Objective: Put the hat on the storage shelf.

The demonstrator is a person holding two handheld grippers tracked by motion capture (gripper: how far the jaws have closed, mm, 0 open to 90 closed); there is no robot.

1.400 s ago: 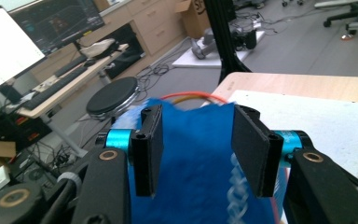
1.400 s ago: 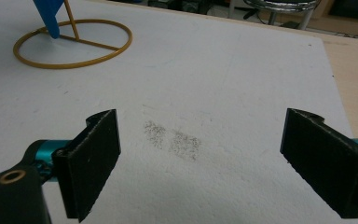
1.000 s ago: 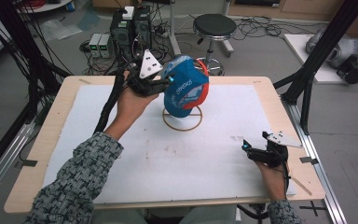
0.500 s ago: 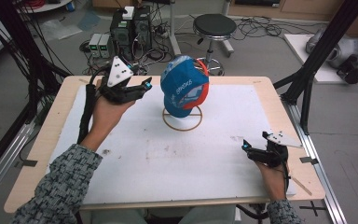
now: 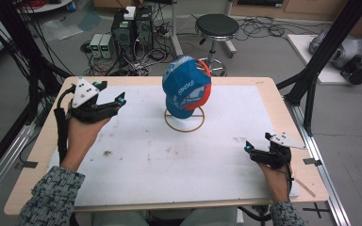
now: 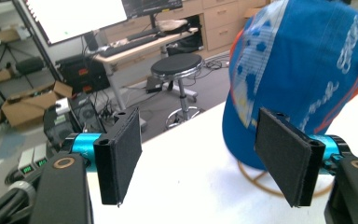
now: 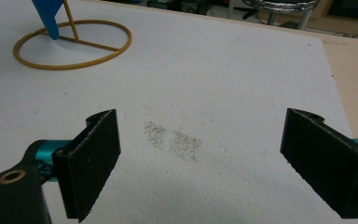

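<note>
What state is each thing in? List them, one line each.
Blue cap: on its stand, held by neither tool.
Wire stand: upright on the white mat, ring base flat.
Left tool: open, jaws just opened wider, nothing between them, apart from the cap.
Right tool: open, empty, low over the mat.
Stool: upright on the floor behind the table.

From above your side you look forward and down over the whole table (image 5: 264, 84). Your left gripper's camera sits low at the far-left, facing across the table, close to the blue cap (image 6: 303, 70) on its wire stand (image 7: 72, 44). Your right gripper's camera skims the near-right surface, sharing that stand's ring.
</note>
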